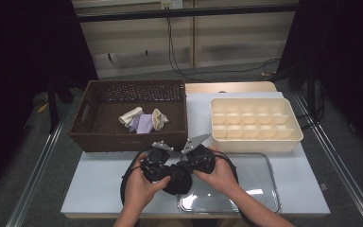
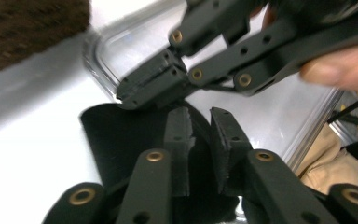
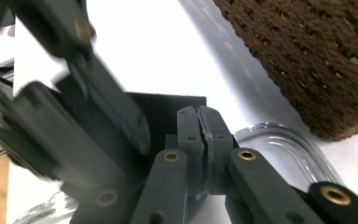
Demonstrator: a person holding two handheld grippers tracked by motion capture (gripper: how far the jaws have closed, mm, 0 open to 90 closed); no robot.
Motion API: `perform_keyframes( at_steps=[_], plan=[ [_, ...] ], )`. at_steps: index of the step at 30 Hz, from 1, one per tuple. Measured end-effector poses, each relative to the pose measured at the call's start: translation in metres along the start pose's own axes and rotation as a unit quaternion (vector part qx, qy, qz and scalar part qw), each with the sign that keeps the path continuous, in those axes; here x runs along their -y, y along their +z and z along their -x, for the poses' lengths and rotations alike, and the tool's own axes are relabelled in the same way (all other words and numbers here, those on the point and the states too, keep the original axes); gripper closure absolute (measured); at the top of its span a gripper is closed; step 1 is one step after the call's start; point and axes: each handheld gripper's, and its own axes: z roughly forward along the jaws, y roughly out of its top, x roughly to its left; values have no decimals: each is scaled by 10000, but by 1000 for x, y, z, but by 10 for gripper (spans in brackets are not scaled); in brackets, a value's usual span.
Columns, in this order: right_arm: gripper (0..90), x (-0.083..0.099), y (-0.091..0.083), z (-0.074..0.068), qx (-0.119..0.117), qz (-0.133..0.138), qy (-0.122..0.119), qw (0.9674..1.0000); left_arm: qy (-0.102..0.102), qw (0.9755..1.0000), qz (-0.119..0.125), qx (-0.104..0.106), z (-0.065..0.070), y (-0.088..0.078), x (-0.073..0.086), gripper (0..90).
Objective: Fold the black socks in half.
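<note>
Two hands are seen at the near edge of the high view, each carrying a tool: the left tool (image 1: 163, 176) and the right tool (image 1: 183, 171) are brought together over a black cloth (image 1: 177, 182), which is held just above the white surface (image 1: 99, 184) at the left rim of a clear tray (image 1: 264, 189). Behind them a wicker basket (image 1: 87, 125) with rolled pale socks (image 1: 144, 120) and a cream divider box (image 1: 293, 137) are set.

From the left gripper view, the left tool (image 2: 200, 123) is shown with its jaws slightly parted, a narrow gap between them and the black cloth (image 2: 116, 140) lying beneath rather than pinched; the right tool (image 2: 135, 95) is shown closed at the cloth's far edge.

From the right gripper view, the right tool (image 3: 199, 116) is seen clamped shut on a thin edge of the black cloth (image 3: 172, 105).

Folding or rolling of the cloth is judged to be in hand. A fresh pinch by the left tool would be called for next.
</note>
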Motion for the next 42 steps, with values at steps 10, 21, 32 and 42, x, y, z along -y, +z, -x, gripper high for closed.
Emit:
perform_keyframes(
  at_steps=[10, 21, 32, 42],
  plan=[
    [883, 6, 3, 1, 71, -88, -42, 9999, -111, 9998, -148, -93, -10, -16, 11, 837],
    [805, 11, -14, -5, 55, -19, 66, 10000, -136, 9988, -457, -122, -10, 9, 29, 883],
    [742, 34, -16, -12, -192, -252, 320, 9990, -151, 9990, -373, -189, -8, 11, 29, 892],
    [899, 22, -4, -3, -145, -125, 348, 9992, -175, 9996, -151, -180, -11, 4, 27, 866]
  ],
)
